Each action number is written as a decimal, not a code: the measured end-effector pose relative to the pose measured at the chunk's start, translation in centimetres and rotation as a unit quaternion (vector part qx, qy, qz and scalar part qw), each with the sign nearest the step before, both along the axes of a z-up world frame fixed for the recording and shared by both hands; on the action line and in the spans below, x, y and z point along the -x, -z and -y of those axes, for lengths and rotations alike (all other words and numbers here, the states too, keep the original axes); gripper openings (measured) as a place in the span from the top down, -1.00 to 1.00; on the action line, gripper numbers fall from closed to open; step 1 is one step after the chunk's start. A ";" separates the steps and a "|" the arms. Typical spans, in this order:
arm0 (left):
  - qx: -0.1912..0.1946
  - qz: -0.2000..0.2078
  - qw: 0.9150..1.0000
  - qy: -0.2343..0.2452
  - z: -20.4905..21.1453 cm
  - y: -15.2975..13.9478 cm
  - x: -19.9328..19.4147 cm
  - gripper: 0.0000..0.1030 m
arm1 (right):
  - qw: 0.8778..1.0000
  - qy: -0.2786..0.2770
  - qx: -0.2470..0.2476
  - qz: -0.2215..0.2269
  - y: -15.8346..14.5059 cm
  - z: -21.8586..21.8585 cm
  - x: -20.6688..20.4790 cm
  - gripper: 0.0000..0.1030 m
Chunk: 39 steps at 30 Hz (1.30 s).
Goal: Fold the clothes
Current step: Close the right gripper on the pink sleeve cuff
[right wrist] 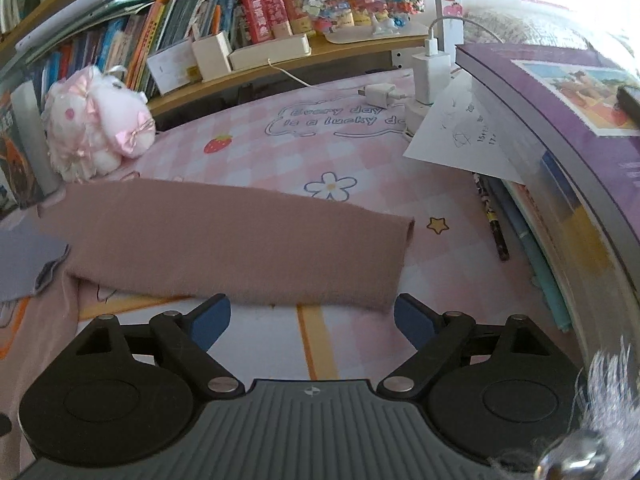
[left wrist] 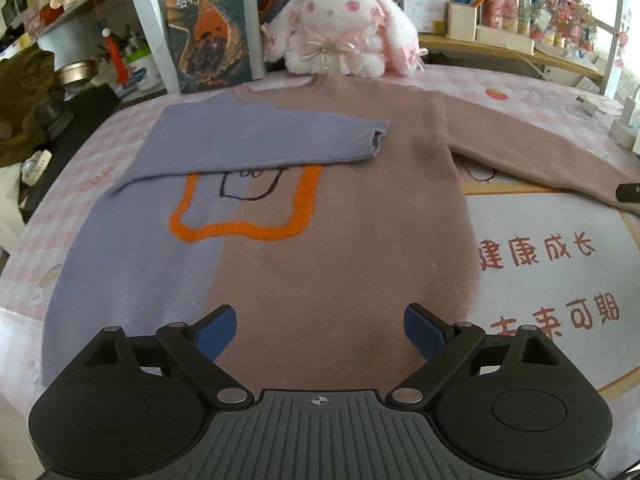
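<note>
Left wrist view: my left gripper hangs over the sweater's hem, jaws spread apart, holding nothing.
Sweater: flat on the table, collar toward the far edge by the plush rabbit; I see its purple sleeve folded across the chest.
Right wrist view: my right gripper has jaws apart, empty, just before the pink sleeve.
Pink sleeve: stretched out flat toward the table's right edge, cuff near a pencil.

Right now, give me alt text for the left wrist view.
A fuzzy lilac-and-mauve sweater lies flat on a pink checked mat, its lilac sleeve folded across the chest. The open left gripper hovers over the hem.
</note>
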<state>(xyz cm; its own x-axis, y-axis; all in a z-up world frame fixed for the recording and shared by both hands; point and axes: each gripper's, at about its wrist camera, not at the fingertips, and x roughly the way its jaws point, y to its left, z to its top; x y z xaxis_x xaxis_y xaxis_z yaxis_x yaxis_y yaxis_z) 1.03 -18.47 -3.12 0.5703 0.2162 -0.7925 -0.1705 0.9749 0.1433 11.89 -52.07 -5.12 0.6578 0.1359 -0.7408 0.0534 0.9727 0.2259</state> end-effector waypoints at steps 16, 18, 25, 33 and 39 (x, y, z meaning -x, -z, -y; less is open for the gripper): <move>-0.020 -0.019 1.000 -0.006 -0.3 -0.1 -0.4 -0.81 | 0.995 0.038 -0.092 0.021 0.8 1.2 -2.4 -0.16; -0.020 -0.019 1.000 -0.002 -0.1 0.0 -0.6 -0.81 | 0.994 0.031 -0.108 0.019 0.8 0.8 -2.4 -0.16; -0.024 -0.023 0.999 0.005 0.1 0.0 -0.8 -0.81 | 0.991 0.002 -0.129 0.018 0.9 -0.5 -1.9 -0.16; -0.023 -0.026 0.999 -0.012 -0.7 0.0 -0.5 -0.81 | 0.992 0.042 -0.111 0.029 1.2 1.0 -2.7 -0.01; -0.021 -0.022 0.999 -0.010 -0.9 -0.1 -0.5 -0.81 | 0.990 0.056 -0.123 0.028 0.9 1.8 -3.0 0.68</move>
